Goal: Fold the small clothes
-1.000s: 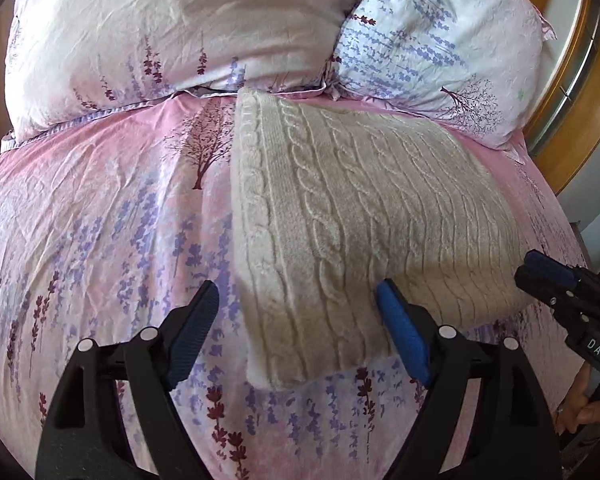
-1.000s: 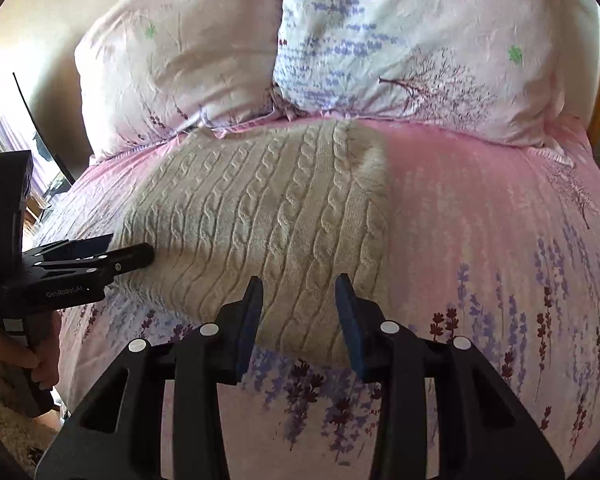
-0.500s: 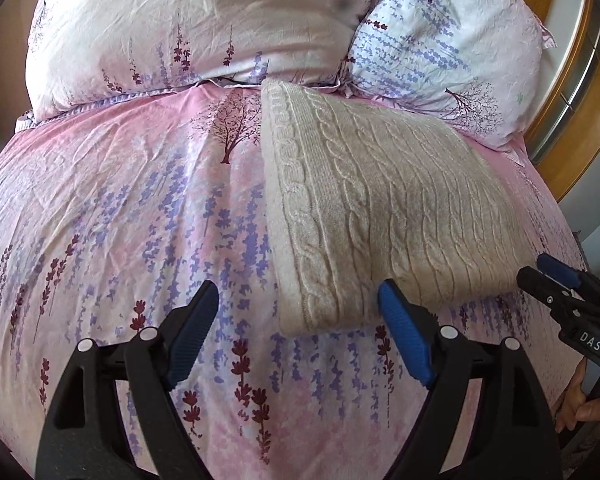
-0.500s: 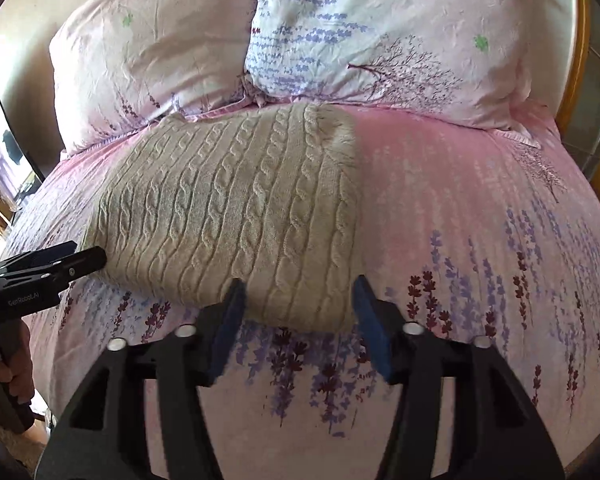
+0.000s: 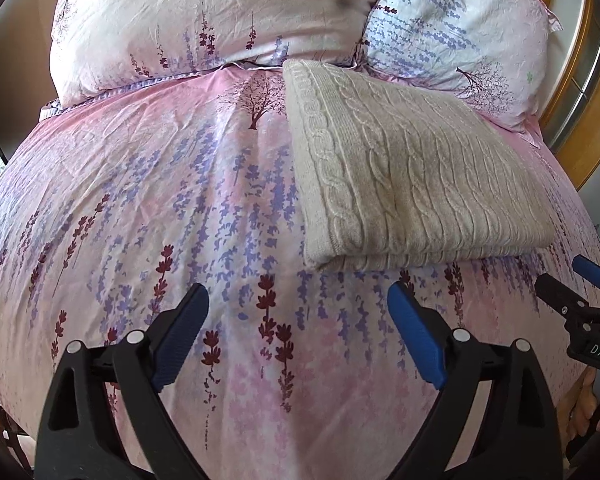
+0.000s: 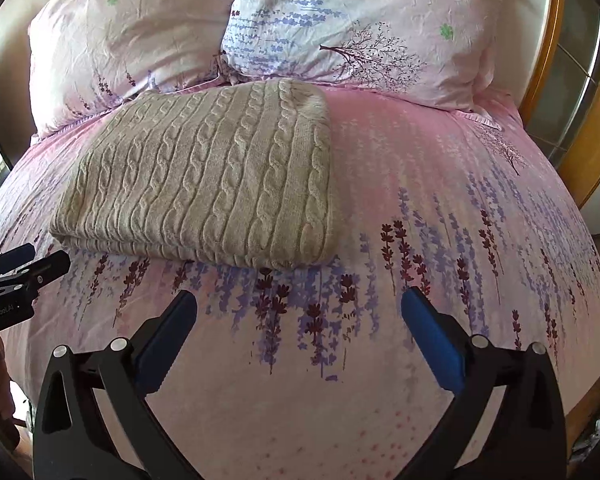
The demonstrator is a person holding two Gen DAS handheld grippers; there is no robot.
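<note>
A cream cable-knit sweater [image 5: 404, 172] lies folded into a neat rectangle on the pink floral bed cover, its far end near the pillows. It also shows in the right wrist view [image 6: 216, 176]. My left gripper [image 5: 296, 328] is open and empty, held back from the sweater's near edge. My right gripper [image 6: 300, 328] is open and empty, also short of the sweater's near edge. Each gripper shows at the side of the other's view: the right gripper's fingers [image 5: 580, 292], the left gripper's fingers [image 6: 28, 268].
Two floral pillows [image 5: 212, 20] [image 5: 460, 28] lean at the head of the bed. The pink bed cover [image 5: 140, 200] spreads left of the sweater and in front of it. A wooden frame [image 6: 568, 120] stands at the right.
Both grippers have pulled back from the folded sweater toward the near edge of the bed. The right gripper's jaws have opened wider. The sweater lies still.
</note>
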